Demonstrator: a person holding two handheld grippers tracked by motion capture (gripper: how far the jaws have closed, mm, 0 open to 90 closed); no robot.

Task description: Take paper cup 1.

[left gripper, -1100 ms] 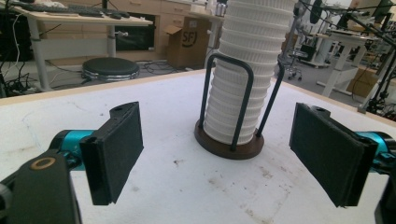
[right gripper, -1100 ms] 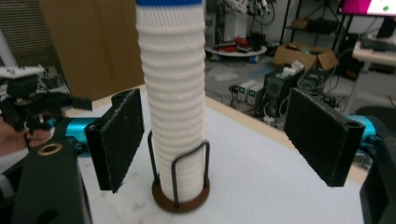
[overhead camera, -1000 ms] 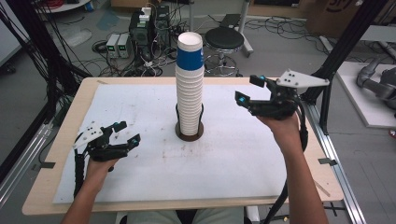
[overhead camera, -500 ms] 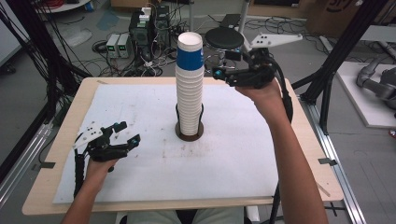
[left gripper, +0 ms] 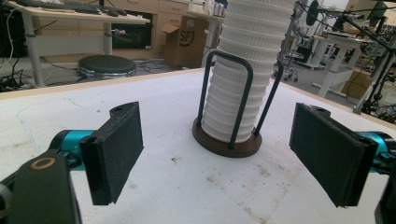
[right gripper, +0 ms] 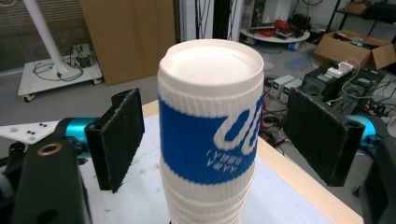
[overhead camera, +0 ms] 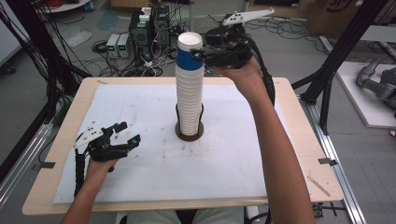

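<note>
A tall stack of white ribbed paper cups [overhead camera: 190, 98] stands upside down in a brown round holder [overhead camera: 183, 136] with dark wire loops [left gripper: 229, 88] at the table's middle. The top cup [right gripper: 210, 135] has a blue band. My right gripper [overhead camera: 202, 56] is up at the top of the stack, open, with the top cup between its pads [right gripper: 119, 135]. A gap shows on each side. My left gripper [overhead camera: 129, 133] rests low over the white sheet at the front left, open and empty, pointing toward the holder base [left gripper: 229, 144].
A white sheet [overhead camera: 233, 154] covers the wooden table [overhead camera: 299, 140]. Behind the table are electronics boxes [overhead camera: 119, 44], cables and a stool [left gripper: 106, 66]. Black frame posts [overhead camera: 336, 60] stand at the right and left sides.
My right gripper has moved left and up from the table's right side to the top of the cup stack. The left gripper has stayed put.
</note>
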